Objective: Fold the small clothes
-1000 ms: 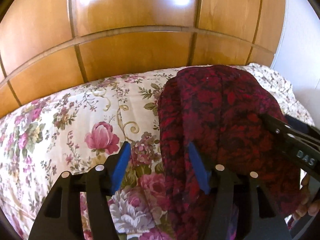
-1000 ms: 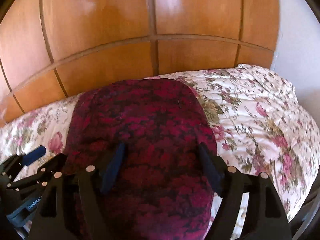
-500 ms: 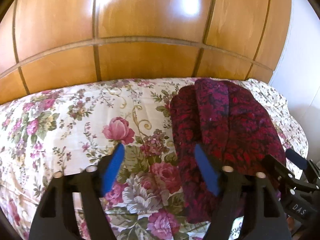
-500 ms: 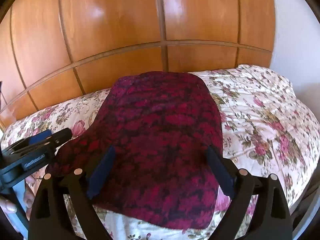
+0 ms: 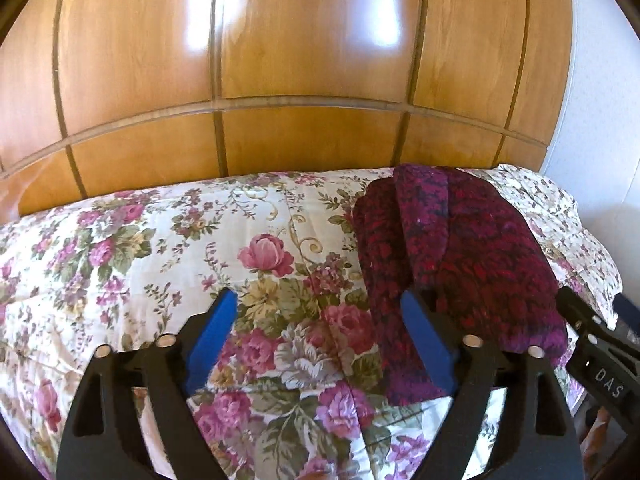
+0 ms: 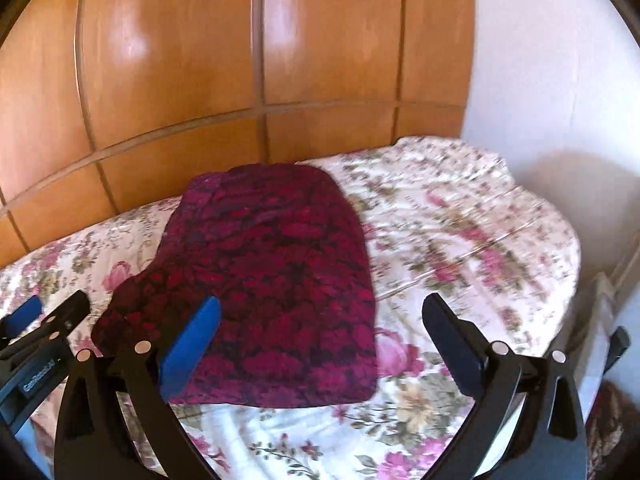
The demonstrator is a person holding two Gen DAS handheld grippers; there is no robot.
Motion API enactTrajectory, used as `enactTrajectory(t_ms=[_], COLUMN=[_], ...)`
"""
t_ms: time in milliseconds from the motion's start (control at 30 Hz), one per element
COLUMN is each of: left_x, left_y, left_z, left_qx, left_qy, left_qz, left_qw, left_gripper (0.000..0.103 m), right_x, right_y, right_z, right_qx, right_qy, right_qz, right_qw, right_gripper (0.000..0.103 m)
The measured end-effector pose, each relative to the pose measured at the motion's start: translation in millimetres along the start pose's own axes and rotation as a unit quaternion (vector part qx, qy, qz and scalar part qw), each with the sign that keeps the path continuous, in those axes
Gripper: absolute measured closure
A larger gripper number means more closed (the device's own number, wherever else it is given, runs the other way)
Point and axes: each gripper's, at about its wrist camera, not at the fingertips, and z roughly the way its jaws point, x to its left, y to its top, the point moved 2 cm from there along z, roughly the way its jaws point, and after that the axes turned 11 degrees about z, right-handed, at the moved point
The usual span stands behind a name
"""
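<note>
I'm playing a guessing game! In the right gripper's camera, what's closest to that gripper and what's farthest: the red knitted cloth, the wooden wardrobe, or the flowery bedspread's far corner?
From the right gripper:
1. Red knitted cloth, just ahead, left.
2. Bedspread's far corner, right.
3. Wooden wardrobe, behind the bed.

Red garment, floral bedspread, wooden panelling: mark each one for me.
Red garment (image 6: 276, 280), right wrist view, middle of its top layer.
Floral bedspread (image 5: 168, 248), left wrist view, bare patch left of the garment.
Wooden panelling (image 5: 312, 48), left wrist view, upper middle panel.
</note>
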Motion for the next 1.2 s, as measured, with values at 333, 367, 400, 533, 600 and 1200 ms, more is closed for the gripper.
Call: enactTrajectory(t_ms=[333, 367, 400, 533, 600, 1200], left_x=[2.2, 2.2, 1.9, 1.2, 1.0, -2.9], left_y=[-18.2, -18.4, -18.4, -16.9, -15.6, -11.2], left_z=[-19.6, -20.5, -21.5, -25.8, -28.3, -29.5], left_qx=[-0.004, -0.005, -0.005, -0.011, -0.016, -0.019], left_qy=[0.016, 0.017, 0.017, 0.023, 0.022, 0.015], left_qz=[0.009, 0.009, 0.01, 0.012, 0.011, 0.021], left_qw=[0.9998, 0.9998, 0.9998, 0.9996, 0.9996, 0.9995], left_gripper=[0.008, 0.008, 0.008, 0.008, 0.008, 0.008], right_x=[-4.8, -2.6, -1.6, -0.3, -0.5, 1.3], right_y=[-9.0, -10.8, -11.7, -14.1, -13.8, -12.5], right_z=[-12.4, -13.8, -14.6, -17.7, -18.7, -12.2], right_qx=[0.0, 0.0, 0.002, 0.006, 0.005, 0.008], right_qy=[-0.007, -0.004, -0.001, 0.01, 0.013, 0.018], right_qz=[0.021, 0.016, 0.014, 0.014, 0.015, 0.019], right_qw=[1.0, 1.0, 1.0, 1.0, 1.0, 1.0], right_gripper=[0.002, 0.002, 0.002, 0.002, 0.002, 0.002])
